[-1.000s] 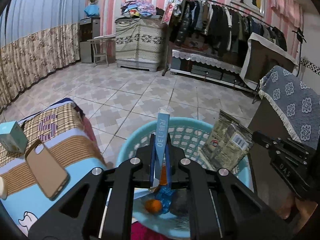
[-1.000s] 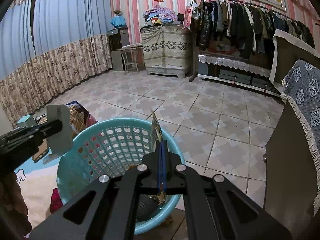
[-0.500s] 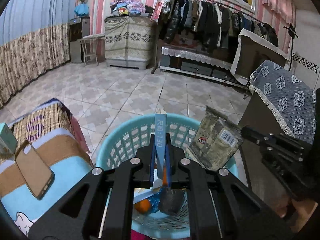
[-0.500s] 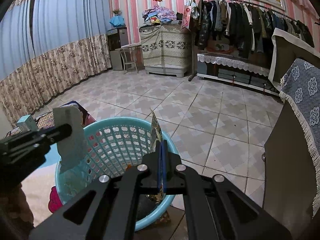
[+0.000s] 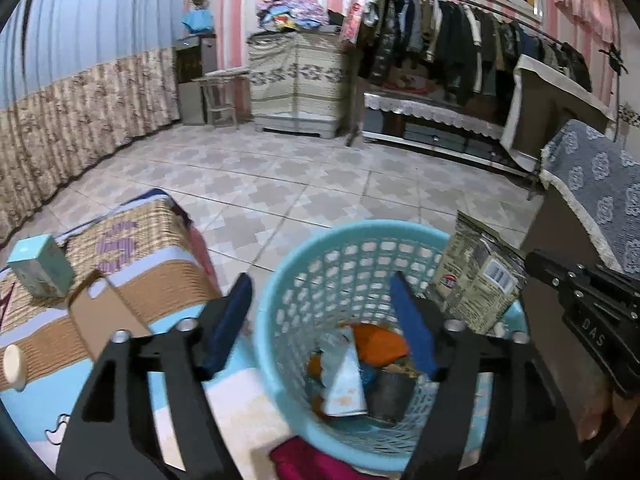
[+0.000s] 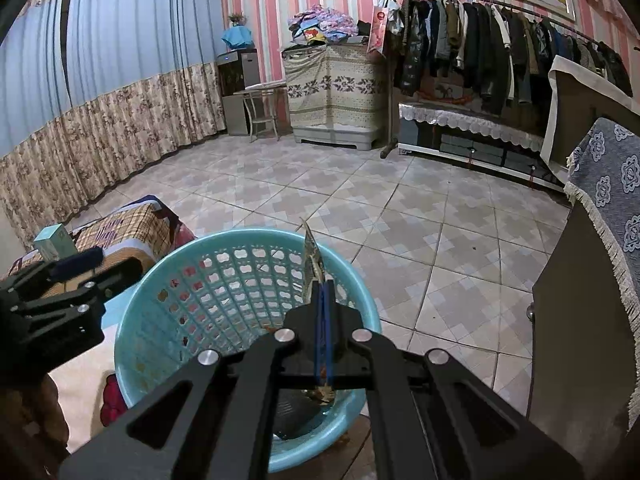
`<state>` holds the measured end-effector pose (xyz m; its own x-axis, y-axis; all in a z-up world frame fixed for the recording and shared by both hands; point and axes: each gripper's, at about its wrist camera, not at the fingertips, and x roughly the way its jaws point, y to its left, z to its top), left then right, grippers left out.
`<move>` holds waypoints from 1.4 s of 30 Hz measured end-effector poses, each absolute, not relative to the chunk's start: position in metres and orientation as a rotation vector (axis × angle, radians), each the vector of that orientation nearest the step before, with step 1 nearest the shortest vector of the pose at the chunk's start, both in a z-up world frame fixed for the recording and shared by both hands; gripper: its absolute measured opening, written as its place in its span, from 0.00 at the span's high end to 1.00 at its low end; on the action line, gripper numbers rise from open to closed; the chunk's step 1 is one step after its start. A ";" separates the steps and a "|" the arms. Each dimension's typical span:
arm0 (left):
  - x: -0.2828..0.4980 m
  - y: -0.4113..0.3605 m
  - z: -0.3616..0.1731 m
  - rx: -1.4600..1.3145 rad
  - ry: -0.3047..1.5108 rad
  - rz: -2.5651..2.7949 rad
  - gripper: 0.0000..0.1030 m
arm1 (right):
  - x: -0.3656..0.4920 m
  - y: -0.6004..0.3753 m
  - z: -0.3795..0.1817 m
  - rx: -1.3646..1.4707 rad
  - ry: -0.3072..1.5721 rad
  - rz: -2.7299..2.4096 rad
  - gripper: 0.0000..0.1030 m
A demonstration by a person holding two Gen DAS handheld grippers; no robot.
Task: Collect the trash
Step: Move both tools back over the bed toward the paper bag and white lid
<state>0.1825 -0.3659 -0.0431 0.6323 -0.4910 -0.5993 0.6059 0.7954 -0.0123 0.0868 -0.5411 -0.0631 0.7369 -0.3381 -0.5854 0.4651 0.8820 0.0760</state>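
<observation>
Pale patterned floor tiles [image 6: 400, 208] spread behind a light blue plastic basket [image 5: 320, 248] with a lattice wall, which stands just beside a bed [image 5: 160, 280] covered in a checked and striped blanket. Down inside the basket lie a light blue flat carton [image 5: 344, 380], some orange scraps [image 5: 376, 344] and a dark grey lump [image 5: 390, 394], all heaped together on its bottom. Above the basket's near edge the left gripper [image 5: 322, 320] stands spread wide with nothing between its 2 blue pads, one pad over the bed side and the other over the basket's inside. At the basket's right rim the right gripper [image 6: 325, 312] is clamped tight on an olive and grey snack packet [image 5: 480, 276], which sticks up from the pads with its barcode label facing the left wrist camera; the right wrist view shows it edge on, over the basket's opening. On the bed lie a small teal box [image 5: 40, 266], standing upright, and just beside it a flat brown phone-shaped case [image 5: 108, 320]. Farther back stand a rack of dark clothes [image 6: 500, 40] and a cloth-covered cabinet [image 6: 332, 88] against a pink striped wall.
</observation>
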 end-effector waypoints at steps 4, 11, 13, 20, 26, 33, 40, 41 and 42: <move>0.184 -0.359 -0.040 0.202 0.616 -0.601 0.19 | 0.095 -0.538 -0.061 0.229 0.600 -0.437 0.99; 0.188 -0.340 -0.035 0.218 0.596 -0.543 0.12 | 0.106 -0.526 -0.067 0.207 0.625 -0.444 0.98; 0.189 -0.334 -0.032 0.222 0.592 -0.529 0.11 | 0.112 -0.526 -0.069 0.202 0.644 -0.458 0.98; 0.201 -0.294 -0.021 0.210 0.582 -0.461 0.08 | 0.123 -0.524 -0.074 0.195 0.660 -0.488 0.32; 0.213 -0.251 -0.009 0.156 0.577 -0.405 0.07 | 0.132 -0.503 -0.068 0.174 0.659 -0.462 0.21; 0.221 -0.201 0.003 0.121 0.562 -0.330 0.06 | 0.148 -0.465 -0.045 0.152 0.617 -0.386 0.11; 0.228 -0.147 0.012 0.115 0.559 -0.241 0.05 | 0.170 -0.409 -0.038 0.148 0.592 -0.280 0.06; 0.230 -0.138 0.012 0.103 0.564 -0.230 0.05 | 0.174 -0.402 -0.040 0.160 0.593 -0.269 0.06; 0.231 -0.131 0.012 0.097 0.564 -0.221 0.05 | 0.178 -0.394 -0.043 0.171 0.597 -0.257 0.06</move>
